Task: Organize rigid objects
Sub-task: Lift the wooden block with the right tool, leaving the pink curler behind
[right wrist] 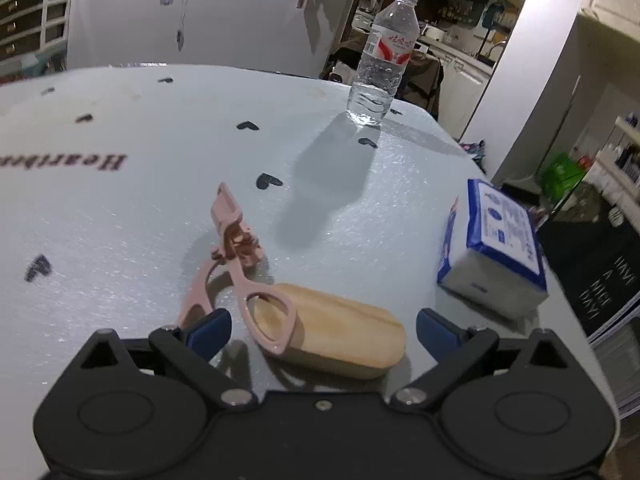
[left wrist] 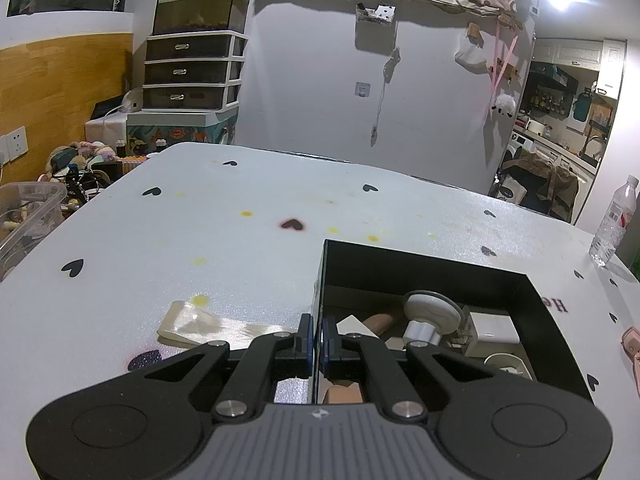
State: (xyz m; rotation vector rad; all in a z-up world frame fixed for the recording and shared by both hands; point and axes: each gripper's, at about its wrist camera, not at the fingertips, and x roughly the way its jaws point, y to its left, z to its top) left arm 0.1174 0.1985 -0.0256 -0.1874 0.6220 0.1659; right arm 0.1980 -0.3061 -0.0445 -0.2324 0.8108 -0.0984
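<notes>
R gripper point(right wrist: 322, 330) is hanging w/ jaws wide apart, nothing pinched. Wooden tray point(right wrist: 340, 330) is lying on the table point(right wrist: 120, 220) between the blue pads, pink eyelash curler point(right wrist: 236, 264) resting on its L end. L gripper point(left wrist: 318, 338) is clamping the black box point(left wrist: 440, 276) wall, at its near-L corner.

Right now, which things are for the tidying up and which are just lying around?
For the job: black box, pink eyelash curler, wooden dish.
Lying about: water bottle, tissue pack, ribbon.
</notes>
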